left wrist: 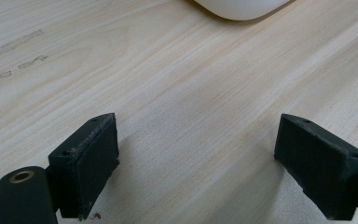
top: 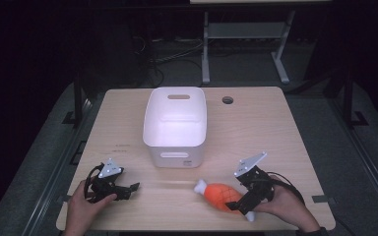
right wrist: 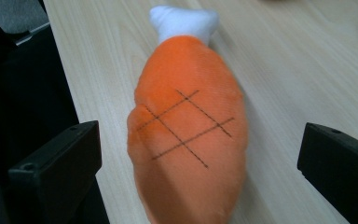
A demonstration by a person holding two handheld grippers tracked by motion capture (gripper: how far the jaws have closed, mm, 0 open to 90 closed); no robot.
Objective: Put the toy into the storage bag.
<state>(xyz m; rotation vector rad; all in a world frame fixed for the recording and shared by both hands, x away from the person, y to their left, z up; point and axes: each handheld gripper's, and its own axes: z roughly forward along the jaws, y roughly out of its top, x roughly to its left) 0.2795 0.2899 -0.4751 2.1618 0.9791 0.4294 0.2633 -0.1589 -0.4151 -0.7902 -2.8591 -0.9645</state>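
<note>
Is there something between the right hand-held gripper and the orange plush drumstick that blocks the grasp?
Nothing visible does. The right hand-held gripper is open, and the orange plush drumstick already lies between its jaws on the wooden table. The white bin stands farther back, apart from the toy.

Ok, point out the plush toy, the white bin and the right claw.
Plush toy (right wrist: pixel 189 135): right gripper view, orange body.
White bin (top: pixel 150 120): high view, left wall.
Right claw (top: pixel 237 202): high view, between its fingertips.
</note>
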